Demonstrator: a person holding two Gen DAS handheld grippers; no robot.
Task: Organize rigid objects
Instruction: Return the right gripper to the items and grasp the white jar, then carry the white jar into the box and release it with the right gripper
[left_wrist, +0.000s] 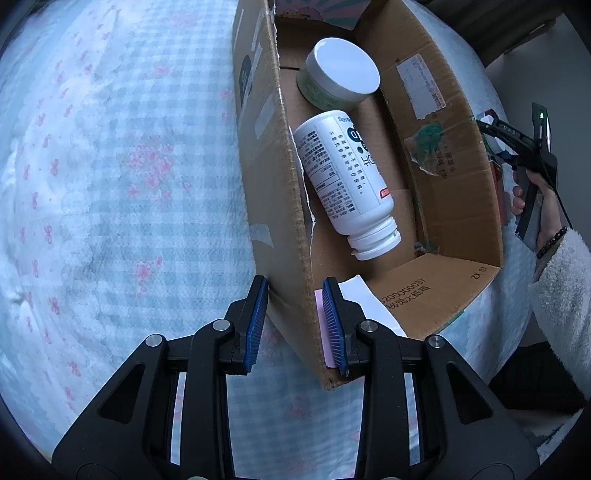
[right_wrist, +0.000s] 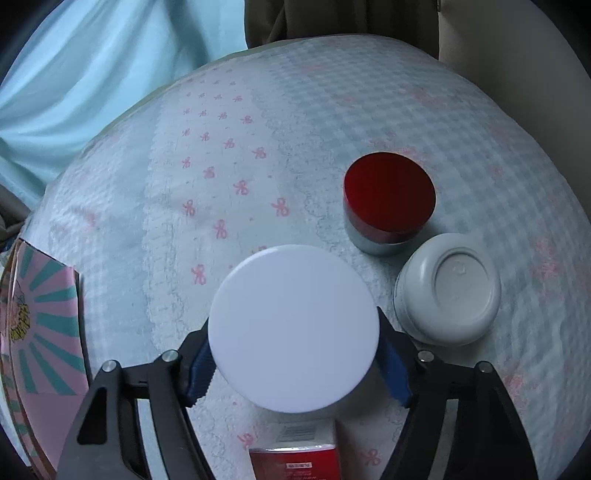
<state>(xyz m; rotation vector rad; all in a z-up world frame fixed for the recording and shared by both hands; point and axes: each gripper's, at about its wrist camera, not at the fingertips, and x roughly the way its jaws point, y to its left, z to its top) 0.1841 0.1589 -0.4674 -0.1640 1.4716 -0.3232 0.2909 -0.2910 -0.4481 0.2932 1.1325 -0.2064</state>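
Observation:
In the left wrist view my left gripper (left_wrist: 295, 321) straddles the near wall of an open cardboard box (left_wrist: 284, 229), one pad on each side, closed on it. Inside lie a white pill bottle (left_wrist: 343, 181) on its side and a white-lidded jar (left_wrist: 340, 74). In the right wrist view my right gripper (right_wrist: 295, 365) is shut on a jar with a white round lid (right_wrist: 293, 326). Beyond it stand a red-lidded jar (right_wrist: 388, 203) and an upside-down white jar (right_wrist: 448, 290). The right gripper also shows in the left wrist view (left_wrist: 517, 144), beyond the box.
Everything rests on a bed with a blue checked cover with pink bows (right_wrist: 229, 177). A red and white box (right_wrist: 295, 458) lies under my right gripper. A pink and teal striped flap (right_wrist: 40, 314) shows at the left. Light blue curtain (right_wrist: 92, 55) hangs behind.

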